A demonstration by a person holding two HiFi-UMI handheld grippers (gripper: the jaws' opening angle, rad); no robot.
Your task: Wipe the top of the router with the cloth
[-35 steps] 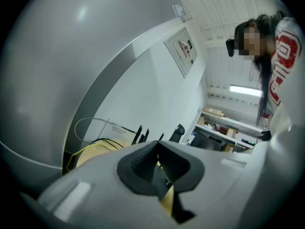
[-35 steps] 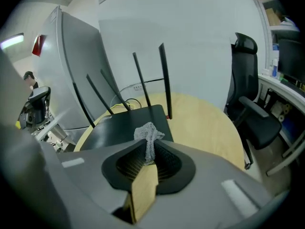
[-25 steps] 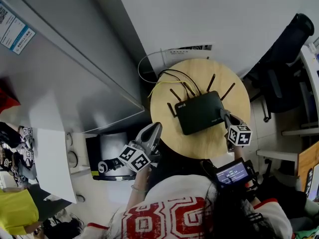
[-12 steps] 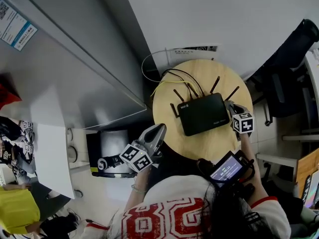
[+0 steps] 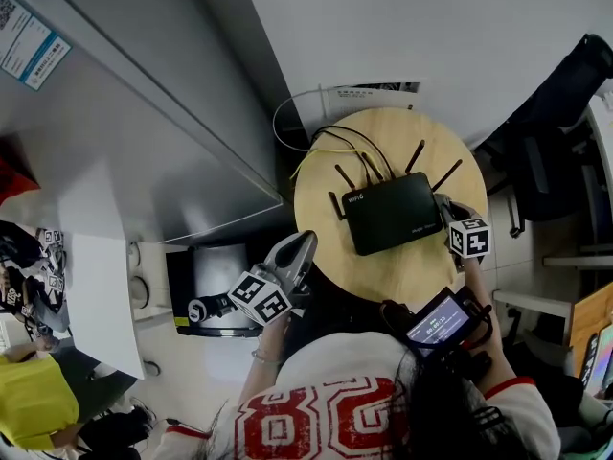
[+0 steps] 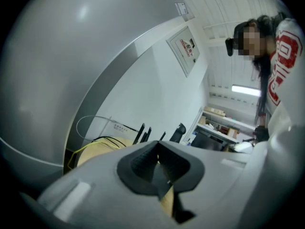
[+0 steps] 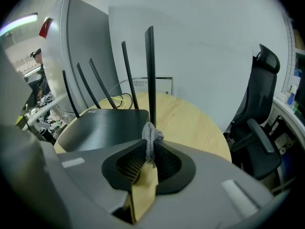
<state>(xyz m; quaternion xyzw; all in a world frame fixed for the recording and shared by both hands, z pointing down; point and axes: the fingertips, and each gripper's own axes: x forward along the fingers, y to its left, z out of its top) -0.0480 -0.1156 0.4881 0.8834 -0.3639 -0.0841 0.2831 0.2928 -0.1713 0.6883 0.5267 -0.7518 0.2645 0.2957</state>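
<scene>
Holding the cloth [image 7: 151, 137] pinched in a bunch, the right gripper [image 5: 442, 203] sits at the right edge of the router [image 5: 391, 212], just beside the nearest antenna [image 7: 150, 70]; jaws clamped narrow on the cloth, a small tuft showing past the tips; the router lies flat in the middle of the desk [image 5: 402, 271], antennas upright along its far side, cables [image 5: 337, 149] trailing off behind.

Step judged: bringing the cloth onto the top; wipe apparently not yet begun.

To do it well: tip the gripper down so the tuft, not the jaw tips, meets the black top; press lightly, since the router looks loose on the desk and may slide; sweep in straight passes from the right edge leftward, clear of the antennas; little cloth is exposed, so overlapping passes are likely needed.

Pose: left gripper [image 5: 305, 243] hangs off the desk's near-left rim, jaws closed together on nothing, pointing toward the desk; it could brace the router's left side; right gripper comes in from lower right, angled up-left toward the router.
</scene>
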